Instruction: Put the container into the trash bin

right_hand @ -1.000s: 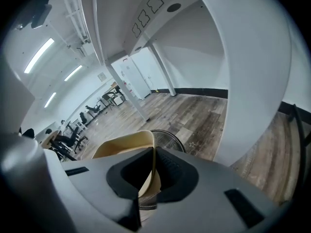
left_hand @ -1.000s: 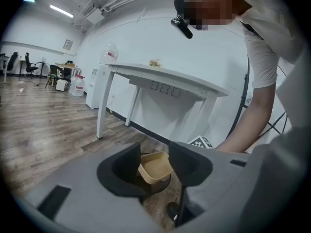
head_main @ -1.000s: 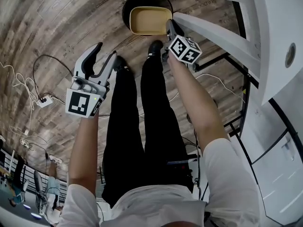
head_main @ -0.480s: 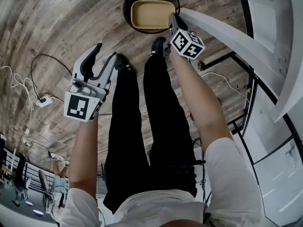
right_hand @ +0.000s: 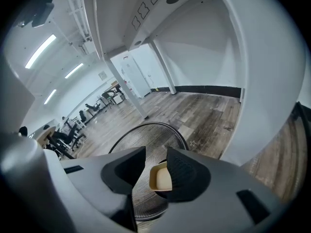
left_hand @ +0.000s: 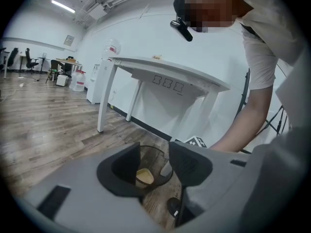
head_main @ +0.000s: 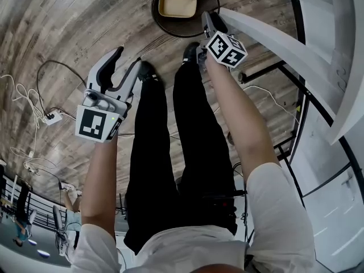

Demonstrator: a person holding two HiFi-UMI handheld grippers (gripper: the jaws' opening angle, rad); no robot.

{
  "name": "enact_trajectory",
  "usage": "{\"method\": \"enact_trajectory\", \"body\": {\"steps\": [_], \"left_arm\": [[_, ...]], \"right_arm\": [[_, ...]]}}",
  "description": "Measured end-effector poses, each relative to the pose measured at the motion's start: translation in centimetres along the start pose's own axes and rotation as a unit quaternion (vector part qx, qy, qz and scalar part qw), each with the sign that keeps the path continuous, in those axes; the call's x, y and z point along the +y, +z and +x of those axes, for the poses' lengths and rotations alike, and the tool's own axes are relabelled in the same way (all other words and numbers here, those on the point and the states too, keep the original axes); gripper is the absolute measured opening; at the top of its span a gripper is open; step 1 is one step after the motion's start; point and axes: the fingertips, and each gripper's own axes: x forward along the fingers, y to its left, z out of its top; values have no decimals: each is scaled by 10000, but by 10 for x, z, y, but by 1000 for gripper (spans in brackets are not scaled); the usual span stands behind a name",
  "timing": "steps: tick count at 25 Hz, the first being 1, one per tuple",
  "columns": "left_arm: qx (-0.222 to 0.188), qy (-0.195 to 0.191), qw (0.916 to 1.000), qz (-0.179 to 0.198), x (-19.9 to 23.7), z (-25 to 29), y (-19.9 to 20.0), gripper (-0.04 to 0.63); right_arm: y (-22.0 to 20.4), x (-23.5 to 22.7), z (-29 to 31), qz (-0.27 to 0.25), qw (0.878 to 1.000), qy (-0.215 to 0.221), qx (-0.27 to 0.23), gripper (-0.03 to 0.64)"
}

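The right gripper (head_main: 211, 20) hangs just over the near rim of the black mesh trash bin (head_main: 162, 23), close beside the edge of the white table (head_main: 267, 36). Its jaws are opening and nothing is pressed between the pads. In the right gripper view, the beige container (right_hand: 160, 178) shows just past the jaw tips and below them, partly hidden behind the right jaw, with the bin's mesh (right_hand: 146, 135) all around it. From above, the container (head_main: 177, 5) lies inside the bin, mouth upward, in front of this gripper and a little to its left, apart from the jaws.

The left gripper (head_main: 126, 60) is held well back from the bin and off to its left, above the wooden floor (head_main: 68, 27). Its jaws stand wide apart and empty. Looking along them in the left gripper view, the bin (left_hand: 151, 149) with the container (left_hand: 144, 177) appears far ahead in the gap. The person's two dark shoes (head_main: 187, 53) stand between the grippers, near the bin.
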Motion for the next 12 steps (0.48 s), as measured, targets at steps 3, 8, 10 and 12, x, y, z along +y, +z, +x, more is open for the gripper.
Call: {"method": "enact_trajectory", "body": {"steps": [3,8,10,12], "left_arm": [[-36,33,10000,53,1,-4,7,187],[-132,92,9998,94,3,-17,33,187],[-191,57,9997,156,1,-23,49,187],[-251,7,9992,298,-6,-32,68,187]], "right_arm": [[-2,8,-6,-110,9998,74,158,137],[20,55,-31,-521,9970,511,273,138],[42,93,-47,-1106,9894,921,181,138],[67,131,-71,-1564,9791,1299,-26,138]]}}
